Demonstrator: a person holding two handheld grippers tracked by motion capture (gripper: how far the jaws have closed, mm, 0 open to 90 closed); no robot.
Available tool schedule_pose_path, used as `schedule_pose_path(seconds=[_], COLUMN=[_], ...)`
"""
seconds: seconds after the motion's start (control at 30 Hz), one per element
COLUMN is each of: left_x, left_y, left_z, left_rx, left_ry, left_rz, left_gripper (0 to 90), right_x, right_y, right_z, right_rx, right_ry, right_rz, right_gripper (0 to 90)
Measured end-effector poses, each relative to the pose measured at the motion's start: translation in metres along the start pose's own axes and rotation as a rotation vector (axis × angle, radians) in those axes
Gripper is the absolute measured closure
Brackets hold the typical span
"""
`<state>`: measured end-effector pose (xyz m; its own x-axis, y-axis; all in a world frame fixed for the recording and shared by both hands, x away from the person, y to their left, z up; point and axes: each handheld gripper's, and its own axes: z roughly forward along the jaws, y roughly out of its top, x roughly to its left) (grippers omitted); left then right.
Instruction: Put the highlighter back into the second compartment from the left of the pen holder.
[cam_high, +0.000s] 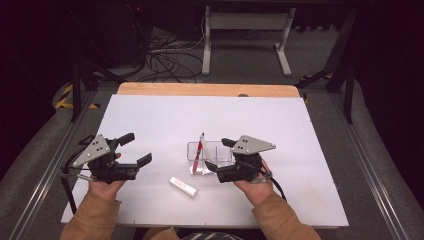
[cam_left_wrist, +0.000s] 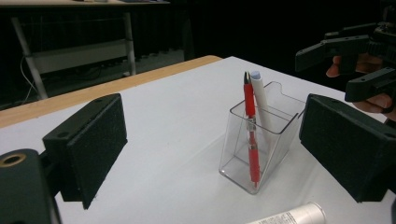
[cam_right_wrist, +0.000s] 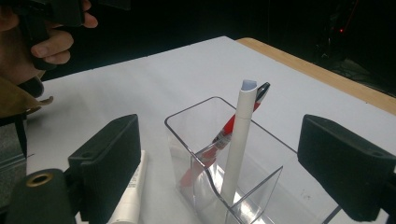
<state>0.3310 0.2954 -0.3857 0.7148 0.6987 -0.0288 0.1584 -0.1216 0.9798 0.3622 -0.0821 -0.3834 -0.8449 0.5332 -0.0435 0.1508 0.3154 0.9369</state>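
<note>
Holder (cam_high: 210, 157), clear, carrying a red pen (cam_high: 198, 154) and white pen (cam_right_wrist: 238, 140), sits just ahead of right gripper (cam_high: 220, 155); white tube (cam_high: 183, 186) lies between the grippers. Left gripper (cam_high: 134, 149) hovers apart; both gape, empty, probably poised for the tube.

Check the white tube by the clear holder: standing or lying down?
Lying down. The white tube rests flat on the table, outside the clear holder, which holds two pens.
</note>
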Motion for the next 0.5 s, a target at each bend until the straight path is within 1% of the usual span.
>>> schedule_pose_path(seconds=[0.2, 0.37, 0.5], left_x=[0.000, -0.001, 0.000], left_y=[0.000, 0.000, 0.000], left_z=[0.000, -0.001, -0.001], left_rx=[0.001, -0.001, -0.002], left_ry=[-0.001, 0.002, 0.004], left_rz=[0.002, 0.000, 0.000], left_gripper=[8.3, 8.3, 8.3], right_x=[0.003, 0.009, 0.011], right_y=[0.005, 0.011, 0.013], right_z=[-0.002, -0.004, -0.004], right_rx=[0.020, 0.039, 0.055], right_ry=[0.025, 0.022, 0.034], right_rz=[-0.002, -0.023, -0.014], right_gripper=[14.5, 15.6, 15.8])
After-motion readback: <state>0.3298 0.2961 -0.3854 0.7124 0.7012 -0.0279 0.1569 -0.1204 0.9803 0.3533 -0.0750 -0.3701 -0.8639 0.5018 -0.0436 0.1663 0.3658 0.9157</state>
